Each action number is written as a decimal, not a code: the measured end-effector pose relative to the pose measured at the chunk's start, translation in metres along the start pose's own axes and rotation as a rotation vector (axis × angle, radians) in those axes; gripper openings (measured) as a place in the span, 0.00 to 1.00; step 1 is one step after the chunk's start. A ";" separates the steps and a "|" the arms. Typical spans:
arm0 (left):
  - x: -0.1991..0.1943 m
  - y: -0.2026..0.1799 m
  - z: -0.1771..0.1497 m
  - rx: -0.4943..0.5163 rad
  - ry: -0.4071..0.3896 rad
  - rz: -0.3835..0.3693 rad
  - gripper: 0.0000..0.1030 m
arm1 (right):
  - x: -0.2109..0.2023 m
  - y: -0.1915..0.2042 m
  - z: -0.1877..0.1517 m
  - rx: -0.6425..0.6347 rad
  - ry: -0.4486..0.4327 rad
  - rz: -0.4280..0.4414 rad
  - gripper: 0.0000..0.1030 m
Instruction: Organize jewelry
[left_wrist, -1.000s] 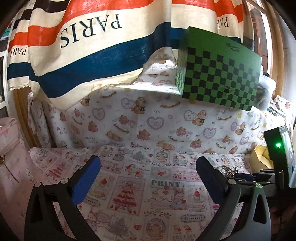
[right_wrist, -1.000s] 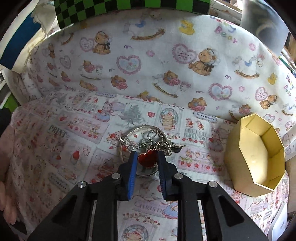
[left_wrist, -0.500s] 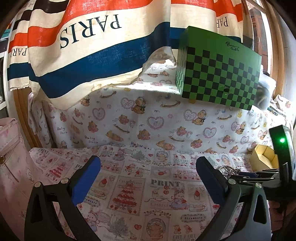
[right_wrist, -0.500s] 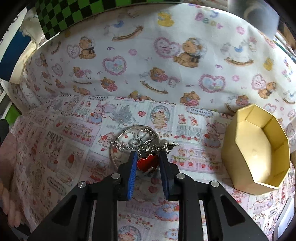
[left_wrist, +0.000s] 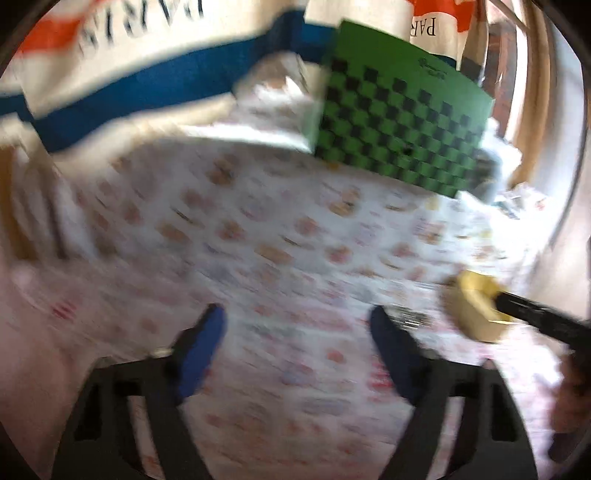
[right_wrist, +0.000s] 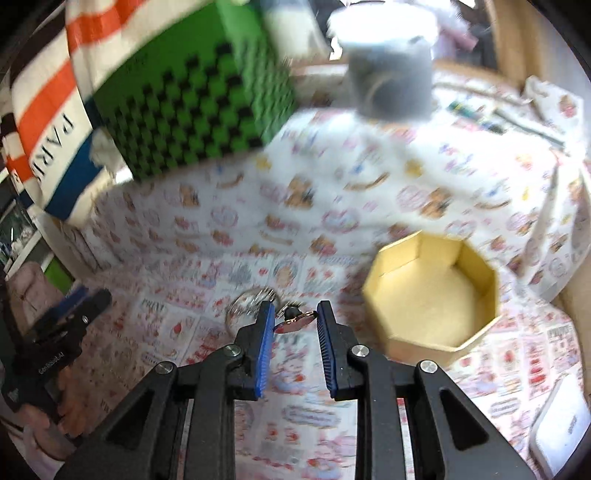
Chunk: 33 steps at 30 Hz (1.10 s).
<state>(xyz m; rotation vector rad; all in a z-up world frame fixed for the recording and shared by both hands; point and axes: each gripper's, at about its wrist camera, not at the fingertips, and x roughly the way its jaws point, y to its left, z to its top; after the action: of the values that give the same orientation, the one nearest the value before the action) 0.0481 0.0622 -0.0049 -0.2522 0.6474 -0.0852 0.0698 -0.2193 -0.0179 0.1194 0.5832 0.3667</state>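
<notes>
The right gripper (right_wrist: 293, 317) pinches a red heart charm (right_wrist: 295, 320) between its blue pads, and the charm's silver ring and chain (right_wrist: 251, 302) trail behind – whether they are off the printed cloth (right_wrist: 192, 325) is hard to tell. Just to the right sits the yellow octagonal box (right_wrist: 436, 291), open and empty (nothing stowed yet), so the drop-in is probably what is left. The left gripper (left_wrist: 295, 325) has nothing between its jaws, which have just been closing – they stand half apart. Farther back rests a green checkered box (right_wrist: 192, 107).
</notes>
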 end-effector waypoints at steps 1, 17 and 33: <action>0.003 -0.004 0.001 -0.008 0.021 -0.005 0.58 | -0.006 -0.001 0.005 0.008 -0.021 -0.004 0.24; 0.099 -0.076 0.001 0.037 0.295 0.020 0.38 | -0.001 -0.048 -0.003 0.089 0.030 -0.017 0.24; 0.127 -0.070 0.014 0.019 0.387 0.015 0.25 | -0.002 -0.051 -0.003 0.121 0.035 -0.004 0.25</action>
<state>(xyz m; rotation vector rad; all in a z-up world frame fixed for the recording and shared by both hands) 0.1580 -0.0226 -0.0504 -0.2138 1.0321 -0.1268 0.0815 -0.2672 -0.0301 0.2279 0.6404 0.3300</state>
